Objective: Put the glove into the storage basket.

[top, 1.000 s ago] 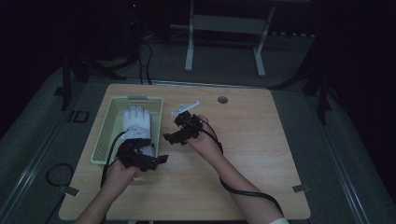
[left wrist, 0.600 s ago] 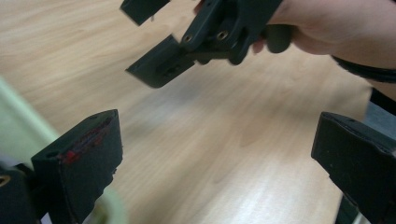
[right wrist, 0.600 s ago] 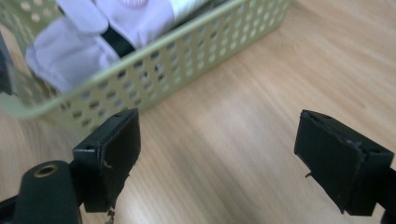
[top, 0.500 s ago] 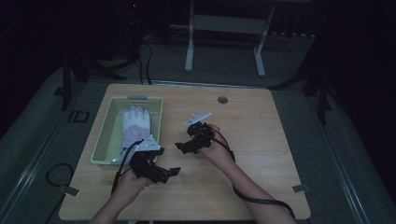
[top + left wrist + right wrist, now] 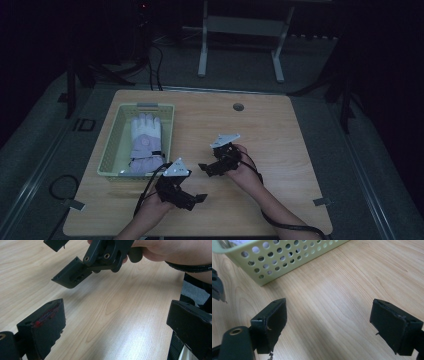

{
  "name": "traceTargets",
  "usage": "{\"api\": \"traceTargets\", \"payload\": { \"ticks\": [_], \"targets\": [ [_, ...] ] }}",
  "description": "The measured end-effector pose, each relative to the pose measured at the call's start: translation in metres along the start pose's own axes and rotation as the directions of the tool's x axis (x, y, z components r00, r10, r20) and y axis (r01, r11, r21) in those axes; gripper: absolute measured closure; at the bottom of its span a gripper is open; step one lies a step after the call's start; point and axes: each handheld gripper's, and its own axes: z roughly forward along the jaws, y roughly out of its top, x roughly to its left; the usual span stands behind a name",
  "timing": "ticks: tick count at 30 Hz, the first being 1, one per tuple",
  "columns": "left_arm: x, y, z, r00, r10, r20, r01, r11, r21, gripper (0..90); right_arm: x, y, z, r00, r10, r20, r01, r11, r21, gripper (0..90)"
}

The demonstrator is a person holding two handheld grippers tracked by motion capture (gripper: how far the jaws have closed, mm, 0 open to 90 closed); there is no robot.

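A white and lilac glove [image 5: 145, 141] lies flat in the pale green perforated basket [image 5: 116, 141] on the left half of the wooden table [image 5: 280, 135]. My left gripper [image 5: 192, 200] hovers near the table's front edge, below the basket's right corner, jaws wide open and empty [image 5: 112, 322]. My right gripper [image 5: 206, 168] sits just right of it at mid-table, also open and empty [image 5: 327, 322]. The right gripper view has the basket's wall [image 5: 287, 257] ahead at upper left. The left gripper view has the right gripper [image 5: 82, 270] and its hand close ahead.
A small round grommet [image 5: 238, 107] sits in the table's far edge. A metal stand [image 5: 240, 45] rises on the dark floor behind the table. Cables [image 5: 150, 185] trail from both grippers toward the front edge.
Both grippers have pulled back from the basket toward the table's front and to the right. The glove stays in the basket.
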Motion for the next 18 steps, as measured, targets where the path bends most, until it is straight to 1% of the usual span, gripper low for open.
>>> {"api": "traceTargets", "payload": {
  "ticks": [4, 6, 9, 10, 11, 13, 16, 18],
  "targets": [
    [-0.002, -0.005, 0.008, 0.9999, 0.004, 0.016, -0.003, 1.0, -0.005, 2.0, -0.001, -0.012, -0.002, 1.0, -0.006, -0.004, 0.006, 1.0, -0.012, 14.0],
    [-0.003, -0.008, 0.012, 0.9998, 0.001, 0.021, -0.001, 1.0, -0.003, 2.0, -0.002, -0.017, -0.001, 1.0, -0.008, -0.001, 0.008, 1.0, -0.006, 14.0],
    [-0.004, -0.011, 0.016, 0.9996, -0.003, 0.028, 0.002, 1.0, 0.005, 2.0, -0.002, -0.022, -0.001, 1.0, -0.006, -0.006, 0.006, 1.0, -0.009, 13.9],
    [-0.005, -0.014, 0.021, 0.9996, 0.004, 0.029, -0.004, 0.9999, 0.016, 2.0, -0.002, -0.024, 0.0, 1.0, -0.008, -0.004, 0.008, 1.0, -0.007, 13.9],
    [-0.005, -0.016, 0.023, 0.9995, 0.004, 0.03, -0.004, 0.9998, 0.019, 2.0, -0.002, -0.029, 0.001, 1.0, -0.007, -0.003, 0.007, 1.0, -0.007, 13.9],
    [-0.005, -0.019, 0.027, 0.9993, -0.001, 0.036, 0.0, 0.9997, 0.025, 2.0, -0.001, -0.033, 0.003, 1.0, -0.004, -0.004, 0.004, 1.0, 0.002, 13.9],
    [-0.005, -0.025, 0.032, 0.999, -0.006, 0.045, 0.005, 0.9996, 0.026, 2.0, 0.001, -0.037, 0.005, 0.9999, -0.006, -0.008, 0.006, 1.0, -0.003, 13.8],
    [-0.006, -0.028, 0.035, 0.9991, -0.003, 0.042, 0.002, 0.9994, 0.035, 2.0, 0.002, -0.041, 0.006, 1.0, -0.004, -0.008, 0.004, 1.0, -0.009, 13.7]
  ]
}}
